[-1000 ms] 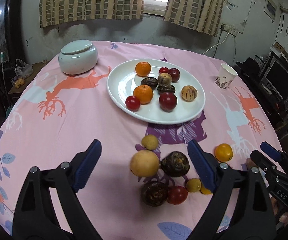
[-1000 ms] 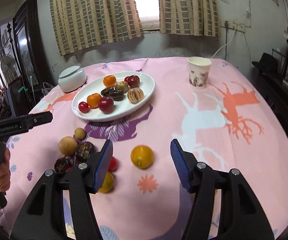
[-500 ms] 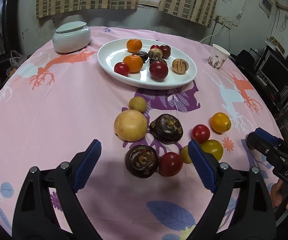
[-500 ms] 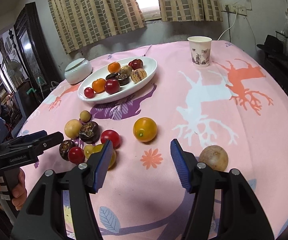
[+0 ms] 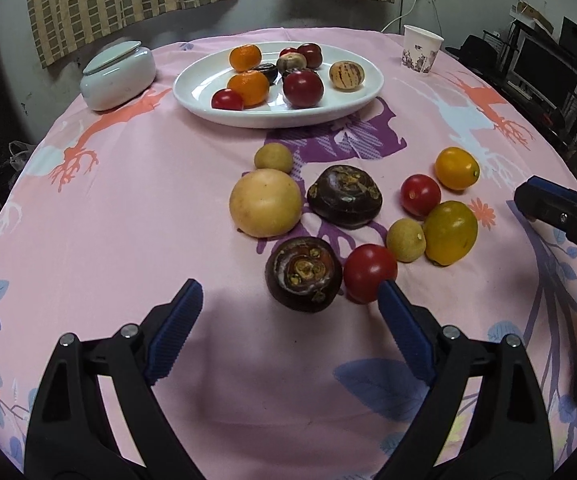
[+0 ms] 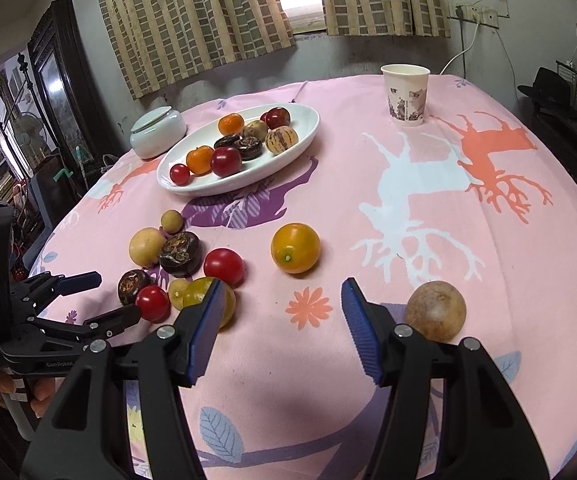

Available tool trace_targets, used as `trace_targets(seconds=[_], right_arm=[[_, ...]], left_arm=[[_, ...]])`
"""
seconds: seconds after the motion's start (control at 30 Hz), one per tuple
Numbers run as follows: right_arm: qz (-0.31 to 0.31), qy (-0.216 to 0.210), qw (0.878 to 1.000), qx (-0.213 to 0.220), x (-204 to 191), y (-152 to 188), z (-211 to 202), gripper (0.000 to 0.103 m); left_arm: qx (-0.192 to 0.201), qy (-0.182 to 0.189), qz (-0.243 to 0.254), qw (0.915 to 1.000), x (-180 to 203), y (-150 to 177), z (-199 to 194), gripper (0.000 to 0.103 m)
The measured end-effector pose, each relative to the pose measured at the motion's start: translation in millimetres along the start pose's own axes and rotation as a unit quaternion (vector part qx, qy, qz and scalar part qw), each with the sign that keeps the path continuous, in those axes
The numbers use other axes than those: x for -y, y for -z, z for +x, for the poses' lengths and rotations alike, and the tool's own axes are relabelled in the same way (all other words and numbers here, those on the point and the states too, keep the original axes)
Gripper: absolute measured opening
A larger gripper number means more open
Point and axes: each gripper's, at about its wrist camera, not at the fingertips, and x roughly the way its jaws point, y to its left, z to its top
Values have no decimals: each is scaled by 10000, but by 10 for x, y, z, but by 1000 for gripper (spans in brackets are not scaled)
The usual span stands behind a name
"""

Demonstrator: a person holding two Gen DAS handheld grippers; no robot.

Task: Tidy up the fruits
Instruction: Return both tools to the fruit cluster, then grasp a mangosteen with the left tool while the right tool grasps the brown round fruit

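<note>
Nine loose fruits lie on the bench before my left claw (image 5: 290, 306), which gapes wide and empty just short of a dark fruit (image 5: 303, 274) and a tomato (image 5: 369, 273); the plate (image 5: 204, 94) sits beyond. My right claw (image 6: 282, 306) stands open, empty, near an orange tomato (image 6: 295, 247), a brown fruit (image 6: 435, 310) beside it.

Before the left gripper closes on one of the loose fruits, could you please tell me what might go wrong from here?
1. The dark brown round fruit touches a small red tomato; the open left gripper straddles both, so closing may nudge the tomato or pinch both.
2. Round fruits could roll across the pink printed tablecloth.
3. The pale brown round fruit lies alone by the open right gripper, easily bumped.
</note>
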Motion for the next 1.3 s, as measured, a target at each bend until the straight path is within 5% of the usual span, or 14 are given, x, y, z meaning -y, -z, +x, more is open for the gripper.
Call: trace_targets(seconds=[0.7, 0.83, 0.93, 1.13, 1.3], right_arm=[[-7, -98, 9999, -46, -63, 39, 17, 60], [-11, -99, 9999, -50, -67, 35, 12, 60], [-16, -60, 10000, -35, -61, 25, 0, 60], [-179, 580, 9981, -35, 45, -28, -89, 60], [-289, 973, 9946, -201, 142, -2, -117, 60]], left_arm=[[9, -115, -119, 9999, -49, 28, 185, 74], [184, -45, -194, 9996, -38, -4, 177, 43], [180, 2, -284, 9994, -56, -8, 159, 43], [643, 297, -774, 9945, -182, -64, -115, 43], [606, 436, -838, 9937, -187, -72, -153, 43]])
